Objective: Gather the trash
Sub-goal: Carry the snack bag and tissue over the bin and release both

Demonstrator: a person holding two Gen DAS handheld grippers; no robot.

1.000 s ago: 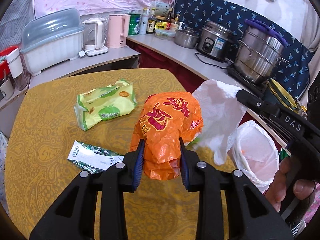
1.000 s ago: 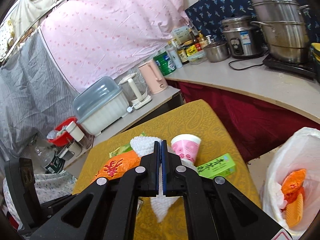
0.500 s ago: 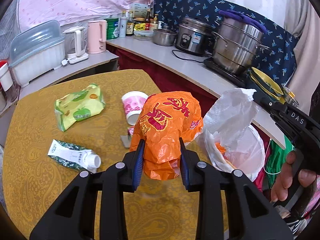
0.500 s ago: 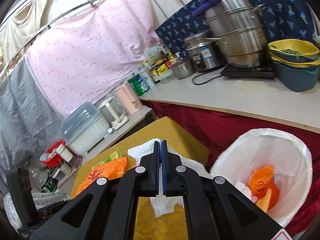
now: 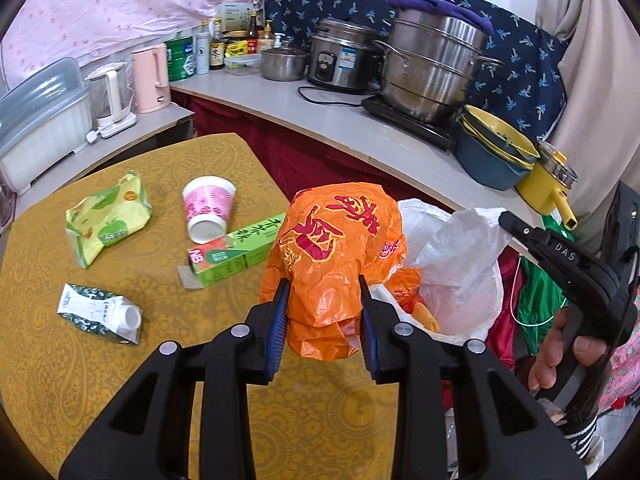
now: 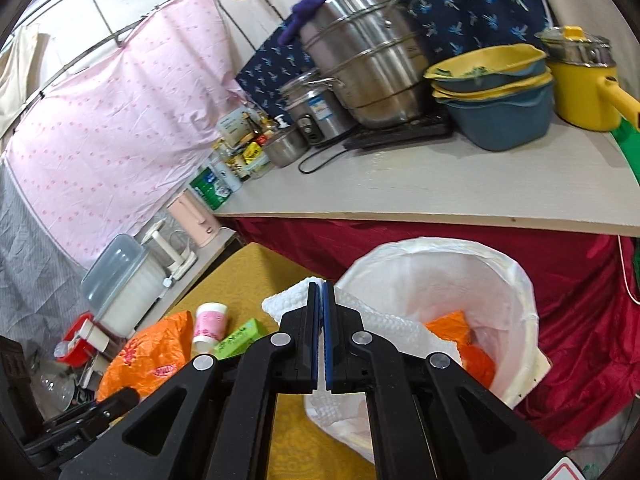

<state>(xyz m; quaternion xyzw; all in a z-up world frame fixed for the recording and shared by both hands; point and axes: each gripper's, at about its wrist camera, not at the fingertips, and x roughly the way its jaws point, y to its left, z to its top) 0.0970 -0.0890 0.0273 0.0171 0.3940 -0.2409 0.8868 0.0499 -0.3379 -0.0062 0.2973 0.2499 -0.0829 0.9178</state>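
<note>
Holding item one: orange plastic bag (image 5: pixel 336 248), clamped between the left gripper (image 5: pixel 324 320) fingers, raised off the table (image 5: pixel 100 380) near the lined bin (image 6: pixel 516 280) for dropping. Item two: white paper towel (image 6: pixel 384 320), pinched in the right gripper (image 6: pixel 321 336) fingers pressed together, over the bin mouth. Remaining on table: pink cup (image 5: pixel 208 208), green carton (image 5: pixel 236 248), milk carton (image 5: pixel 100 314), green wrapper (image 5: pixel 108 220).

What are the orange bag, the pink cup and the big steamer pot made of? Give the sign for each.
Orange bag: thin plastic film, glossy, crinkled.
Pink cup: probably paper, matte printed wall, rolled rim.
Steamer pot: stainless steel, likely; bright and mirror-like.
</note>
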